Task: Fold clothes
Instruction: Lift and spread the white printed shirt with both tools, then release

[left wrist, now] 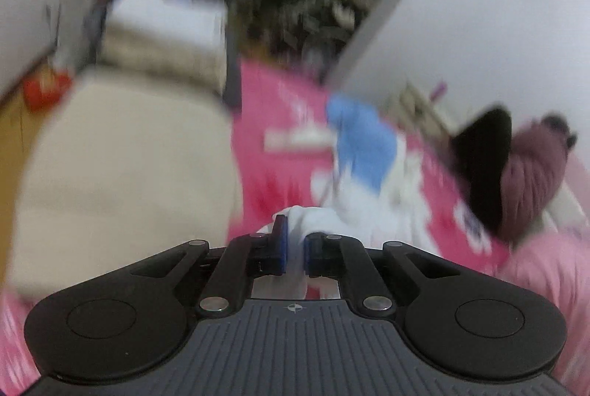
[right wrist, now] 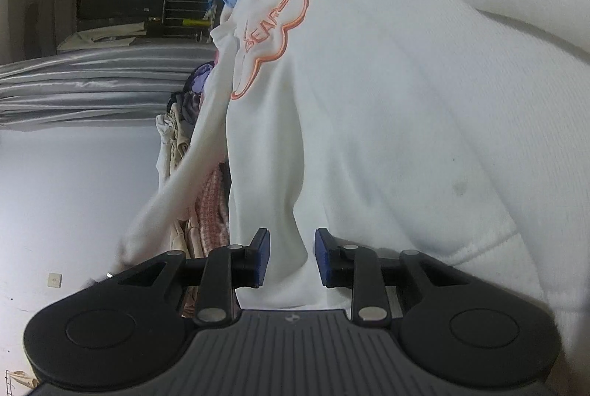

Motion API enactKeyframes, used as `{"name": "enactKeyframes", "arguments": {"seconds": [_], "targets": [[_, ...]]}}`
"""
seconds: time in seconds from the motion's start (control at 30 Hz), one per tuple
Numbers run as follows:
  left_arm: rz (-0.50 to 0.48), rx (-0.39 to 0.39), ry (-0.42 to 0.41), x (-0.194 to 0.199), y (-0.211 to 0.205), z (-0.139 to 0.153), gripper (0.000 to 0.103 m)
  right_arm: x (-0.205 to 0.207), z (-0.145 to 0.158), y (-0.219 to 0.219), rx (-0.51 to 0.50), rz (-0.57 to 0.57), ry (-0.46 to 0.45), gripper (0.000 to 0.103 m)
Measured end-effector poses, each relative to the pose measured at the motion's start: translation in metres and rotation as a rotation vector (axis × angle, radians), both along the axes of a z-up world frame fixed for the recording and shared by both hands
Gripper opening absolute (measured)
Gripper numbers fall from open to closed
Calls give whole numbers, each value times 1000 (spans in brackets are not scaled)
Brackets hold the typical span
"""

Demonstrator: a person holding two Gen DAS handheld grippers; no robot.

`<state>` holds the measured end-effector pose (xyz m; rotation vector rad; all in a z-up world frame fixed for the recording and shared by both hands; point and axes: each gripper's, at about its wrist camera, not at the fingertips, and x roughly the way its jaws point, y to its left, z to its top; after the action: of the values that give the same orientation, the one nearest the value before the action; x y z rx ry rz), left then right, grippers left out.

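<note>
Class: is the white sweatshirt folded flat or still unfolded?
Unfolded: the white sweatshirt hangs loose and creased, bunched in the left gripper.

Left view motion-blurred; right view sharp; even indoor light, fisheye-curved edges.

Counted around the pink bed (left wrist: pixel 273 108): one white sweatshirt (right wrist: pixel 387 123) with one orange outlined logo (right wrist: pixel 273 30) on it. One blue garment (left wrist: pixel 363 141) lies just beyond the sweatshirt. One cream cushion-like bundle (left wrist: pixel 121 167) sits at the bed's left side, with one white folded stack (left wrist: pixel 166 27) behind it. One maroon garment (left wrist: pixel 531 171) and one black one (left wrist: pixel 483 163) lie touching at the bed's right edge. One red thing (left wrist: pixel 44 89), too blurred to name, sits left of the bed. Two tongs: left tongs (left wrist: pixel 295 248), right tongs (right wrist: pixel 291 257).
</note>
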<state>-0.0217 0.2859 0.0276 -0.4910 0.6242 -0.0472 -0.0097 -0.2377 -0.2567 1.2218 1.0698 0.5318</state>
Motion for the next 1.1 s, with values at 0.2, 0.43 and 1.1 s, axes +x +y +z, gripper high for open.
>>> {"name": "enactKeyframes", "arguments": {"seconds": [0.2, 0.43, 1.1], "targets": [[205, 96, -25, 44, 46, 57, 7, -1, 2, -3, -8, -3, 1, 29], [467, -6, 314, 81, 135, -4, 12, -7, 2, -10, -8, -5, 8, 28], [-1, 161, 42, 87, -20, 14, 58, -46, 109, -41, -345, -72, -189, 35]]}}
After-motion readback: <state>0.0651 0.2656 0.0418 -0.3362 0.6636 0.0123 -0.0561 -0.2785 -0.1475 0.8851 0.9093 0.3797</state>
